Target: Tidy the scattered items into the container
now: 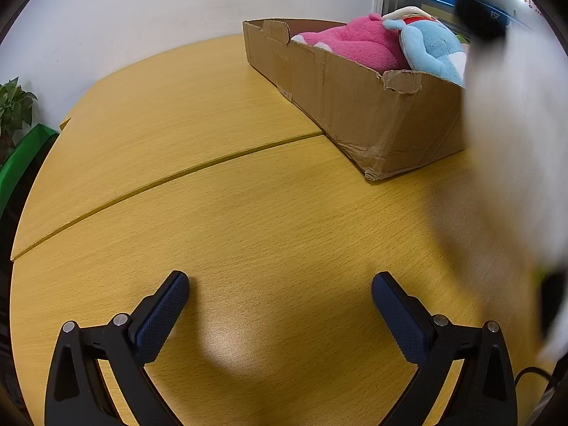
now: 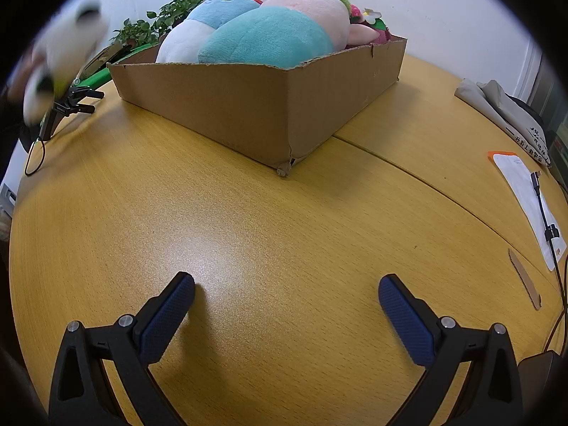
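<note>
A shallow cardboard box (image 1: pixel 355 106) stands on the wooden table, filled with plush toys: a pink one (image 1: pixel 358 44) and a light blue one (image 1: pixel 433 49). The box also shows in the right wrist view (image 2: pixel 248 106), with blue and white (image 2: pixel 198 32), teal (image 2: pixel 266 39) and pale pink (image 2: pixel 312 10) plush toys piled in it. My left gripper (image 1: pixel 280 285) is open and empty above bare tabletop. My right gripper (image 2: pixel 287 287) is open and empty, short of the box. A blurred white and black shape (image 1: pixel 511 142) fills the right edge of the left view; the same blur (image 2: pixel 60 56) is at the upper left of the right view.
The table (image 1: pixel 213 213) has a curved seam. A potted plant (image 1: pixel 14 110) and green object stand at the left edge. In the right view, a black clamp stand (image 2: pixel 67 106), a white paper (image 2: pixel 525 198) with a cable, folded cloth (image 2: pixel 497 106) and a cardboard scrap (image 2: pixel 525 280).
</note>
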